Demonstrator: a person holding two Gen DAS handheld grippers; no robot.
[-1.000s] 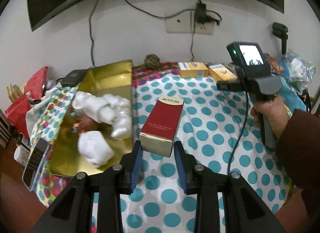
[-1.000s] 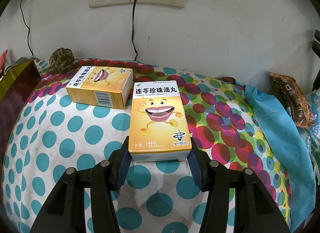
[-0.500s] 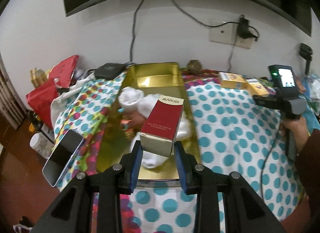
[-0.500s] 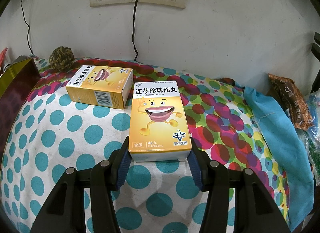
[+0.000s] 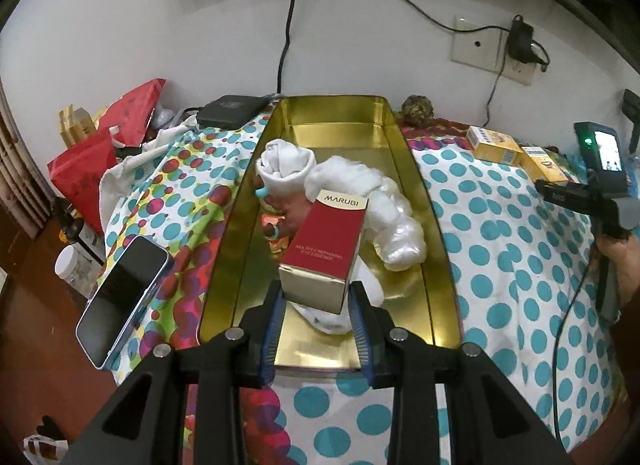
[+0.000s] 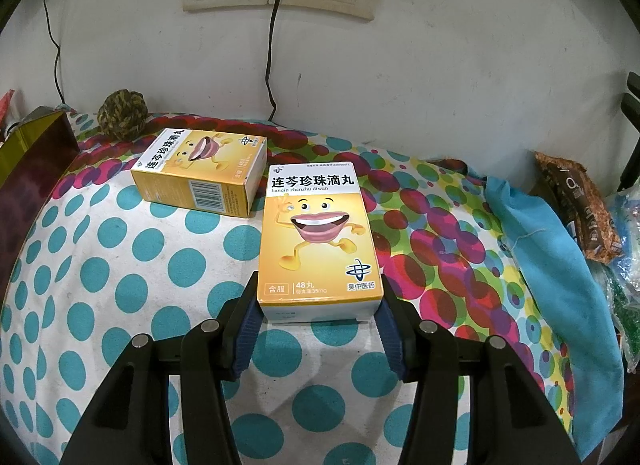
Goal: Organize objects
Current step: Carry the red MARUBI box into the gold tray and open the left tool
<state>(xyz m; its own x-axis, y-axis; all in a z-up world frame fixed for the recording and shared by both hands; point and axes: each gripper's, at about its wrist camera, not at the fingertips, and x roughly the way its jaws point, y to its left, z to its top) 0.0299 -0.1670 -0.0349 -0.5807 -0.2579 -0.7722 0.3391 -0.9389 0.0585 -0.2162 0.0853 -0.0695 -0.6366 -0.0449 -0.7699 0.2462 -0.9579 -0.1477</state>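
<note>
My left gripper (image 5: 316,305) is shut on a red and gold MARUBI box (image 5: 324,249) and holds it above the gold tin tray (image 5: 400,161). White rolled cloths (image 5: 360,189) and small toys lie in the tray. My right gripper (image 6: 318,317) is shut on a yellow medicine box (image 6: 318,241) that lies flat on the dotted tablecloth. A second yellow medicine box (image 6: 200,171) lies beyond it to the left. In the left wrist view both yellow boxes (image 5: 494,143) show at the far right, by the right gripper's handle (image 5: 600,185).
A phone (image 5: 124,297) lies at the table's left edge. A black box (image 5: 230,111) and red bags (image 5: 100,157) are at the back left. A rope ball (image 6: 122,113) sits by the wall. A blue cloth (image 6: 552,277) and a snack packet (image 6: 580,209) lie on the right.
My left gripper has carried the MARUBI box leftward from over the tablecloth to over the gold tray. The right gripper and its yellow box have stayed put.
</note>
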